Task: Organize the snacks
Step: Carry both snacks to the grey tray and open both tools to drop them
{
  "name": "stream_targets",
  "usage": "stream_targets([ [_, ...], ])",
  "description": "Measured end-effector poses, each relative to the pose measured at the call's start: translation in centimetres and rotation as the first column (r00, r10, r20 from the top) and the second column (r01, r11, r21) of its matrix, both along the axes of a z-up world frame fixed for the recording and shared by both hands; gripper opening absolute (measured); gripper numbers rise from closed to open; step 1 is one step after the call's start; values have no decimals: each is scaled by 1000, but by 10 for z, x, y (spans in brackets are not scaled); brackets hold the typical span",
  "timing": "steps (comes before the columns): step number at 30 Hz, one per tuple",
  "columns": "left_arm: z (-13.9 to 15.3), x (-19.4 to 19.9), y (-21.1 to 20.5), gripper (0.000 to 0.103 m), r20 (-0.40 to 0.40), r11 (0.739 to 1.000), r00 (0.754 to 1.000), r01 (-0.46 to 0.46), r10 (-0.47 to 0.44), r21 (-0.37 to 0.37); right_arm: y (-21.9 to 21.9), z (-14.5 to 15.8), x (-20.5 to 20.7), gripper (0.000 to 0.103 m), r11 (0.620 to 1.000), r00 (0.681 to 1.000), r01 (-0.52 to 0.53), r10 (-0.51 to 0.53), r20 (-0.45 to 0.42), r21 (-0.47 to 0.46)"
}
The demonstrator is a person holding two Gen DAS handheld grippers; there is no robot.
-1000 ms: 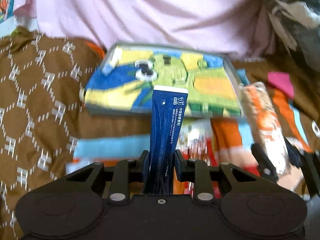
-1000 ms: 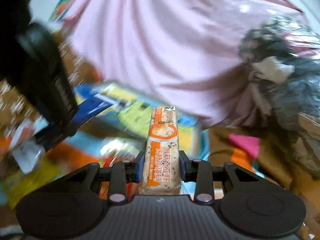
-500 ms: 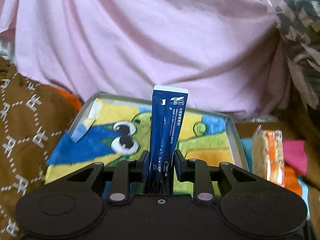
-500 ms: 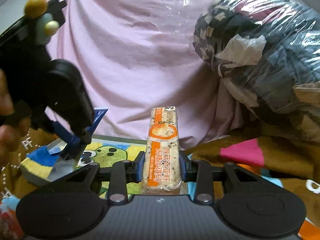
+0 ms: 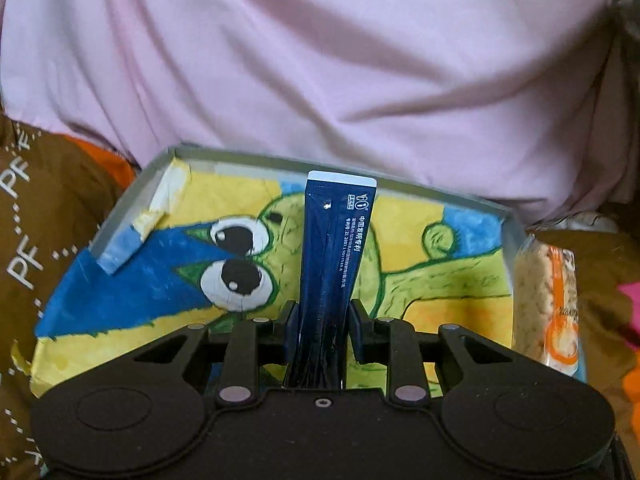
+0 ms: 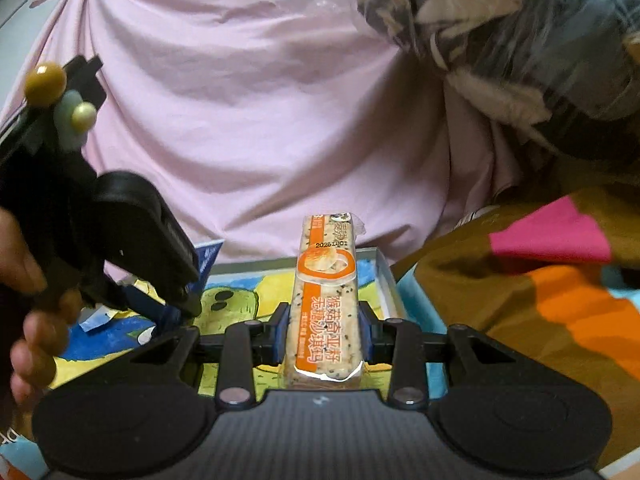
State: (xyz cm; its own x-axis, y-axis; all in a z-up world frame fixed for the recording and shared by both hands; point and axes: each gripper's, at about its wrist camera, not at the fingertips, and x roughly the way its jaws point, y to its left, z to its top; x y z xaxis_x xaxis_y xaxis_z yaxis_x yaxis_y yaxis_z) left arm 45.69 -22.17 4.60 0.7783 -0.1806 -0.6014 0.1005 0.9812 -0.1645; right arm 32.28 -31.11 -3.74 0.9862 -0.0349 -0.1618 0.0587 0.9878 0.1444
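My left gripper (image 5: 322, 322) is shut on a dark blue stick packet (image 5: 336, 248) and holds it upright over a shallow box (image 5: 440, 196) lined with a green cartoon drawing. My right gripper (image 6: 325, 332) is shut on an orange and white snack bar (image 6: 326, 304) and holds it over the box's right part (image 6: 384, 280). That snack bar shows at the right edge of the left wrist view (image 5: 548, 300). The left gripper's body (image 6: 132, 236) and the blue packet's tip (image 6: 208, 258) show at the left of the right wrist view.
A pink cloth (image 5: 320, 60) hangs right behind the box. A brown patterned blanket (image 5: 48, 208) with orange and pink patches (image 6: 560, 240) lies around it. A plastic-wrapped grey bundle (image 6: 520, 28) sits at the upper right.
Both grippers have moved forward with their snacks, from over the loose snacks on the blanket to over the box. The box now fills the lower view.
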Motion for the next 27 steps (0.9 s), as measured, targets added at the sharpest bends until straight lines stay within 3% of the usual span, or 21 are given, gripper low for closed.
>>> stream_targets([
  [10,-8,11,-6,29,-49,999,999,-4,6,39,-3,-8,12,38,999,997,-22,25,-77,41],
  [15,-15,11,-7,35,-61,998,998,-20,24,66,-4,-9,16,40,999,996,-15,18,-89,35],
  [22,-11,-2,0,71,-46,999,998,-35,37,38,-4,-6,14,60,999,998,2,1,-70,32],
  [27,3,-28,14,92,16,999,999,-44,44,-19,1,8,-3,87,1000,1000,7,-7,-13,3],
])
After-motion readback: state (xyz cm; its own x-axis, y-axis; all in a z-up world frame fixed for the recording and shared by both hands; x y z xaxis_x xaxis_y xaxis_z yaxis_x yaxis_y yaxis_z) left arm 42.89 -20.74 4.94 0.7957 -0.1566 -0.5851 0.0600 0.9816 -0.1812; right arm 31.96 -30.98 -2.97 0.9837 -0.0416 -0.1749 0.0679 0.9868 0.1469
